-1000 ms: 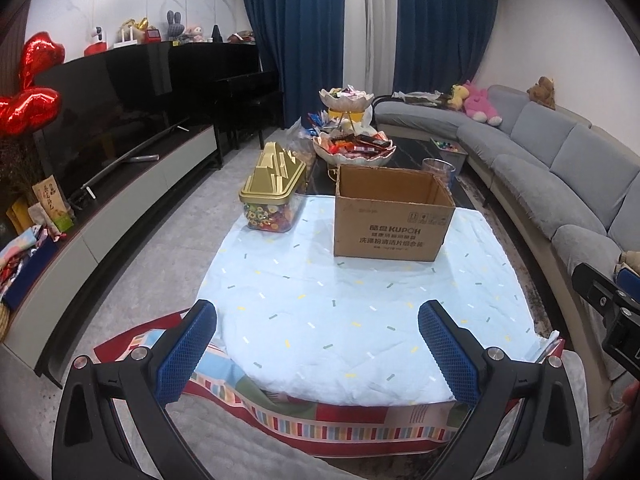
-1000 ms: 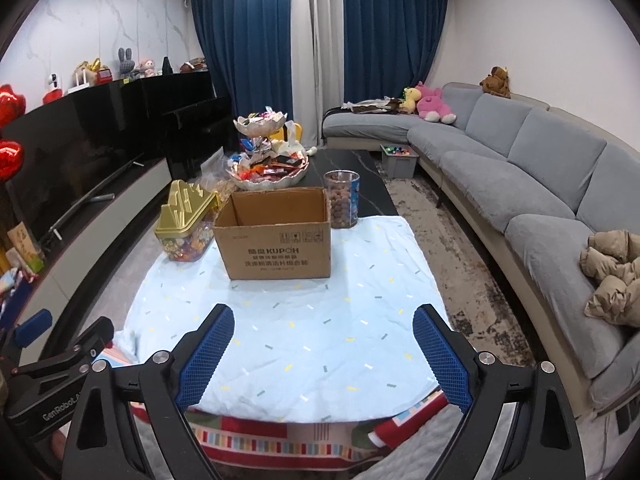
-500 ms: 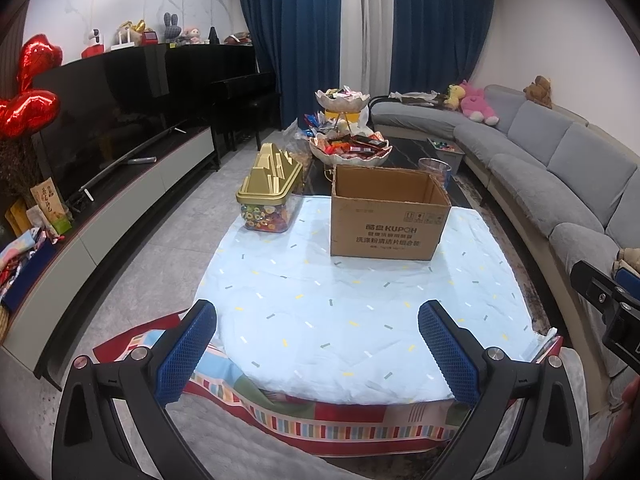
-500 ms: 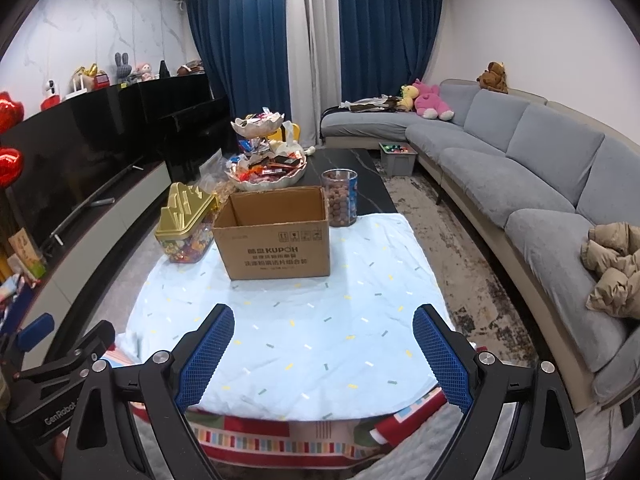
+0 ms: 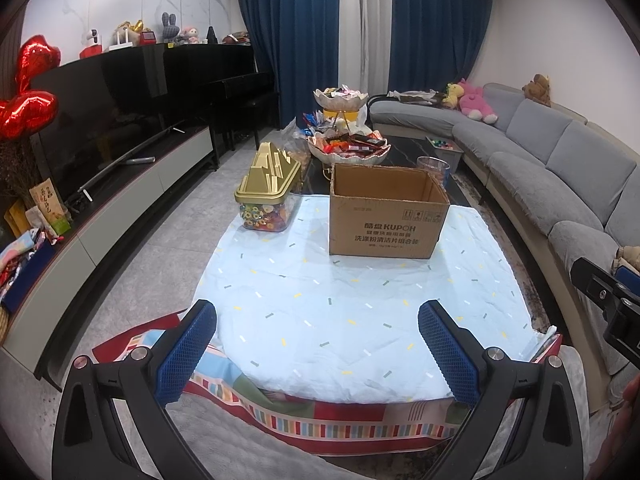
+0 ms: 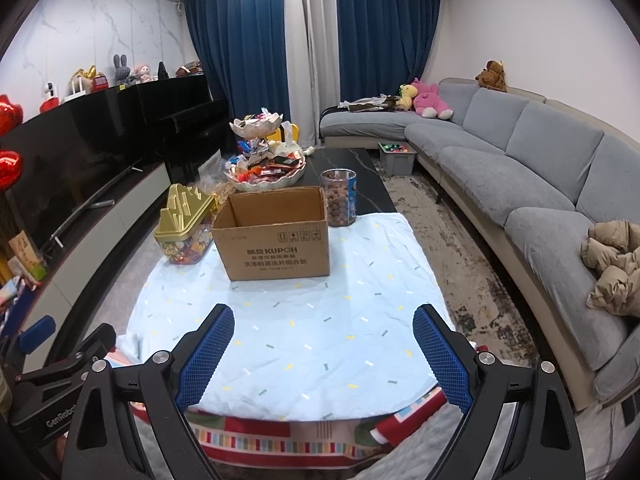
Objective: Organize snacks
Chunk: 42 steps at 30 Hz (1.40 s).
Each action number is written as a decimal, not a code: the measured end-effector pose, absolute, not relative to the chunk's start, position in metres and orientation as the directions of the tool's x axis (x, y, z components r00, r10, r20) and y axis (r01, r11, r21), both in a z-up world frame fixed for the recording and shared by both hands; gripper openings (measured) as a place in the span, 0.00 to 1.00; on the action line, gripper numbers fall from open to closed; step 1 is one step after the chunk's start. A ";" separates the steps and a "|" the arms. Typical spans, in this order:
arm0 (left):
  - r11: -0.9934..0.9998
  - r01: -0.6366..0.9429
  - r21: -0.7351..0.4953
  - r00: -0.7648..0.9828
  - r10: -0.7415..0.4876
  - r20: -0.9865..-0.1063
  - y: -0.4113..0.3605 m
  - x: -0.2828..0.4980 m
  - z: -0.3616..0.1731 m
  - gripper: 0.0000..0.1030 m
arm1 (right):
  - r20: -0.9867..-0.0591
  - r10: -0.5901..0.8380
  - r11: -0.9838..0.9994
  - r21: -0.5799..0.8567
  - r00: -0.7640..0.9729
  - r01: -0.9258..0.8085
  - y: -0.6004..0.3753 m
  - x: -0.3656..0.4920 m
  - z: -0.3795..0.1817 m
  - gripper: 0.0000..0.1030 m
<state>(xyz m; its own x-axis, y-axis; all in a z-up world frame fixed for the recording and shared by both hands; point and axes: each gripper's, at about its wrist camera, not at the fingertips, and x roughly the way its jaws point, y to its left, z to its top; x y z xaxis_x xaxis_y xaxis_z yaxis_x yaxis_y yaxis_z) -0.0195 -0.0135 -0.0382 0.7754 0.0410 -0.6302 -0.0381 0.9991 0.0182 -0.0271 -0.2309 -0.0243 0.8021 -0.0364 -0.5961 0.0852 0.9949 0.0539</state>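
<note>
An open brown cardboard box [image 5: 387, 216] [image 6: 276, 236] stands on the light blue cloth [image 5: 360, 304] [image 6: 304, 320] over the table. Left of it is a clear candy tub with a gold lid [image 5: 269, 188] [image 6: 185, 222]. Behind the box stand a clear jar of round snacks [image 6: 340, 197] [image 5: 434, 168] and a tiered white dish of wrapped snacks [image 5: 348, 146] [image 6: 266, 170]. My left gripper [image 5: 318, 352] and right gripper [image 6: 324, 356] are both open and empty, over the cloth's near edge, well short of the box.
A grey sofa [image 6: 520, 168] runs along the right, with a tan jacket [image 6: 612, 268] on it. A long TV cabinet [image 5: 112, 200] lines the left wall. A striped blanket edge [image 5: 340, 424] hangs under the cloth. A grey bin [image 6: 396, 158] sits on the floor behind.
Both views have shifted slightly; the box and table sit marginally lower and nearer in frame. Both grippers stay open and empty.
</note>
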 end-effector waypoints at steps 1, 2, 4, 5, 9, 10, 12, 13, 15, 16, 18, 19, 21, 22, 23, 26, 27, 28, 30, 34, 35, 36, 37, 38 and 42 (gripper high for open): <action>0.999 -0.038 0.018 0.775 0.041 -0.631 -0.013 -0.019 -0.038 1.00 | -0.597 -0.036 0.995 0.054 0.802 0.085 -0.231 -0.027 -0.024 0.89; 0.999 -0.039 0.018 0.775 0.041 -0.631 -0.014 -0.020 -0.038 1.00 | -0.597 -0.036 0.995 0.054 0.801 0.085 -0.231 -0.027 -0.024 0.89; 0.999 -0.038 0.019 0.774 0.041 -0.631 -0.014 -0.019 -0.038 1.00 | -0.597 -0.036 0.995 0.055 0.802 0.085 -0.231 -0.027 -0.024 0.89; 0.999 -0.037 0.020 0.774 0.041 -0.632 -0.015 -0.019 -0.038 1.00 | -0.597 -0.036 0.995 0.055 0.802 0.086 -0.231 -0.027 -0.024 0.89; 0.999 -0.036 0.021 0.774 0.041 -0.632 -0.016 -0.019 -0.039 1.00 | -0.597 -0.036 0.995 0.054 0.802 0.085 -0.231 -0.027 -0.024 0.89; 0.999 -0.036 0.021 0.774 0.041 -0.632 -0.015 -0.019 -0.039 1.00 | -0.597 -0.036 0.995 0.055 0.802 0.086 -0.232 -0.027 -0.024 0.89; 0.999 -0.030 0.018 0.772 0.035 -0.635 -0.015 -0.019 -0.039 1.00 | -0.598 -0.035 0.995 0.055 0.801 0.085 -0.232 -0.027 -0.025 0.89; 0.999 -0.029 0.017 0.771 0.033 -0.637 -0.015 -0.018 -0.040 1.00 | -0.599 -0.035 0.995 0.057 0.800 0.085 -0.232 -0.027 -0.025 0.89; 0.999 -0.028 0.015 0.769 0.031 -0.638 -0.014 -0.018 -0.041 1.00 | -0.600 -0.036 0.995 0.057 0.799 0.087 -0.231 -0.027 -0.025 0.89; 1.000 -0.027 0.013 0.769 0.029 -0.639 -0.014 -0.018 -0.041 1.00 | -0.600 -0.036 0.994 0.057 0.799 0.088 -0.231 -0.027 -0.024 0.89; 1.000 -0.027 0.013 0.772 0.029 -0.635 -0.013 -0.019 -0.040 1.00 | -0.599 -0.035 0.994 0.058 0.800 0.087 -0.231 -0.027 -0.024 0.89; 1.000 -0.025 0.013 0.772 0.028 -0.635 -0.013 -0.019 -0.040 1.00 | -0.599 -0.034 0.994 0.059 0.800 0.087 -0.232 -0.027 -0.024 0.89; 1.000 -0.022 0.014 0.769 0.026 -0.639 -0.013 -0.019 -0.041 1.00 | -0.600 -0.035 0.994 0.059 0.799 0.088 -0.231 -0.027 -0.024 0.89; 1.000 -0.021 0.012 0.767 0.024 -0.641 -0.012 -0.019 -0.042 1.00 | -0.601 -0.035 0.995 0.058 0.799 0.087 -0.232 -0.027 -0.025 0.89; 1.000 -0.020 0.011 0.765 0.022 -0.643 -0.012 -0.018 -0.042 1.00 | -0.601 -0.035 0.995 0.058 0.799 0.087 -0.232 -0.027 -0.025 0.89; 1.000 -0.017 0.009 0.763 0.018 -0.646 -0.012 -0.018 -0.042 1.00 | -0.599 -0.035 0.995 0.058 0.800 0.087 -0.232 -0.027 -0.024 0.89; 1.000 -0.017 0.008 0.763 0.018 -0.647 -0.012 -0.018 -0.042 1.00 | -0.599 -0.035 0.995 0.058 0.800 0.086 -0.232 -0.027 -0.024 0.89; 1.000 -0.017 0.009 0.763 0.019 -0.646 -0.012 -0.018 -0.043 1.00 | -0.600 -0.035 0.995 0.058 0.800 0.087 -0.232 -0.027 -0.025 0.89; 1.000 -0.017 0.009 0.763 0.019 -0.646 -0.012 -0.018 -0.042 1.00 | -0.600 -0.035 0.994 0.059 0.799 0.087 -0.232 -0.027 -0.025 0.89; 1.000 -0.016 0.008 0.763 0.018 -0.646 -0.011 -0.018 -0.042 1.00 | -0.600 -0.035 0.994 0.058 0.799 0.087 -0.232 -0.027 -0.025 0.89; 1.000 -0.016 0.007 0.762 0.017 -0.647 -0.011 -0.018 -0.042 1.00 | -0.600 -0.036 0.994 0.058 0.799 0.088 -0.232 -0.027 -0.024 0.89; 1.000 -0.016 0.008 0.762 0.018 -0.647 -0.012 -0.018 -0.042 1.00 | -0.600 -0.035 0.994 0.058 0.799 0.087 -0.232 -0.027 -0.025 0.89; 1.000 -0.016 0.009 0.763 0.018 -0.646 -0.012 -0.018 -0.042 1.00 | -0.600 -0.034 0.995 0.058 0.799 0.087 -0.232 -0.027 -0.024 0.89; 1.000 -0.016 0.008 0.763 0.017 -0.646 -0.011 -0.018 -0.042 1.00 | -0.601 -0.033 0.995 0.059 0.799 0.086 -0.233 -0.027 -0.025 0.89; 1.000 -0.016 0.009 0.763 0.018 -0.646 -0.012 -0.018 -0.042 1.00 | -0.601 -0.034 0.994 0.059 0.799 0.087 -0.232 -0.027 -0.025 0.89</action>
